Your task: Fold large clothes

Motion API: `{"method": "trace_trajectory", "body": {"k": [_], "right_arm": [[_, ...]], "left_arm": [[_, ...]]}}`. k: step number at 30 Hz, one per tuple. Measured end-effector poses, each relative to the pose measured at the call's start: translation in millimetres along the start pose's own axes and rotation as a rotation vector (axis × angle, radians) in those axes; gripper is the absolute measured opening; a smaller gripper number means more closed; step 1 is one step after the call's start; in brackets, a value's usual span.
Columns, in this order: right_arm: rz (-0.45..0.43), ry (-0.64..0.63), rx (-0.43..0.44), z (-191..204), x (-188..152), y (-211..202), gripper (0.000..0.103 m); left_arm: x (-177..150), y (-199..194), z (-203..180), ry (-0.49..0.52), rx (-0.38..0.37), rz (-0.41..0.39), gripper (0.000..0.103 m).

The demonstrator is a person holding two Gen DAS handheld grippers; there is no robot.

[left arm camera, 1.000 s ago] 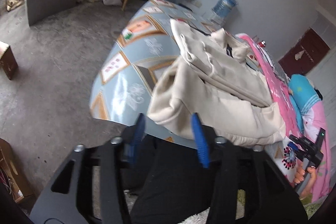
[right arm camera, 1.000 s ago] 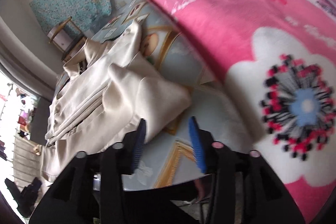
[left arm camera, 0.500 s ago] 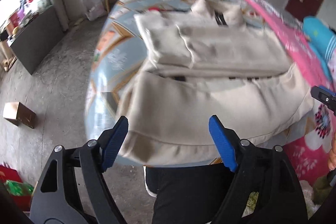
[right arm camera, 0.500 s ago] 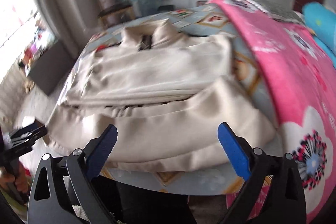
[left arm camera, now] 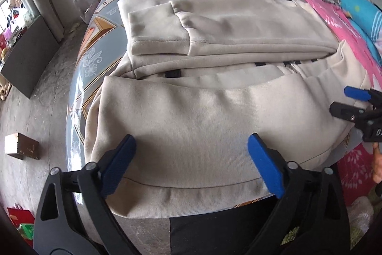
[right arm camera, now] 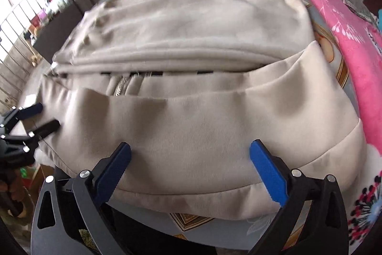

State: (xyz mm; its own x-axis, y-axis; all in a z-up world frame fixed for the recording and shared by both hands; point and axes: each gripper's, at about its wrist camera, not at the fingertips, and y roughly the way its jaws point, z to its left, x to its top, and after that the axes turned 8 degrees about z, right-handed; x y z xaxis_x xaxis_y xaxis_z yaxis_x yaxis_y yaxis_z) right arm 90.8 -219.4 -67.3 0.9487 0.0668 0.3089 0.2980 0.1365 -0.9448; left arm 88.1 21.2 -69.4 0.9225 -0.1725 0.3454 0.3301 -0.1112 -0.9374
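Left wrist view: your left gripper (left arm camera: 189,154) hangs over the near hem of the beige jacket (left arm camera: 214,106), jaws opening wide with cloth below them, pinching nothing. The jacket lies partly folded on the patterned table (left arm camera: 93,61); its hem overhangs the near edge. Bare floor (left arm camera: 35,97) is open to the left, a pink blanket (left arm camera: 343,32) crowds the right. Right wrist view: your right gripper (right arm camera: 191,159) jaws opening too, spread over the hem and empty. No legible writing in either view.
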Motion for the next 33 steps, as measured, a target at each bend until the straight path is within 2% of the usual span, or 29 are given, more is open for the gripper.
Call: {"method": "trace_trajectory", "body": {"k": [4, 11, 18, 21, 23, 26, 30, 32, 33], "right_arm": [[0.000, -0.034, 0.017, -0.8, -2.1, -1.0, 0.097], [0.010, -0.027, 0.030, -2.6, 1.9, -2.1, 0.097], [0.043, -0.079, -0.013, 4.9, 3.6, 0.5, 0.097], [0.064, -0.024, -0.023, 3.5, 7.2, -3.7, 0.097], [0.044, 0.001, -0.003, 5.3, 9.2, -12.2, 0.097], [-0.035, -0.012, 0.066, 21.4, 13.7, -33.3, 0.097], [-0.034, -0.075, 0.159, 55.5, 20.1, -36.0, 0.097], [-0.018, -0.132, 0.147, 76.6, 22.0, -29.4, 0.090], [-0.006, -0.168, 0.105, 90.1, 22.8, -23.5, 0.087]], "left_arm": [[1.6, 0.2, 2.8, -0.021, -0.022, 0.005, 0.096], [-1.6, -0.5, 0.2, 0.011, -0.013, -0.012, 0.096], [-5.4, -1.0, -1.5, 0.018, 0.000, -0.047, 0.096], [-8.0, -1.8, -2.8, 0.029, 0.006, -0.067, 0.096], [-8.1, -2.2, -1.6, 0.029, 0.008, -0.075, 0.096], [-10.8, -7.5, -3.5, 0.019, 0.060, -0.110, 0.096], [-19.7, -21.4, 4.3, -0.001, 0.054, -0.171, 0.096], [-25.4, -28.4, 10.5, -0.018, 0.051, -0.197, 0.096], [-28.4, -31.9, 12.6, -0.022, 0.056, -0.213, 0.096]]}}
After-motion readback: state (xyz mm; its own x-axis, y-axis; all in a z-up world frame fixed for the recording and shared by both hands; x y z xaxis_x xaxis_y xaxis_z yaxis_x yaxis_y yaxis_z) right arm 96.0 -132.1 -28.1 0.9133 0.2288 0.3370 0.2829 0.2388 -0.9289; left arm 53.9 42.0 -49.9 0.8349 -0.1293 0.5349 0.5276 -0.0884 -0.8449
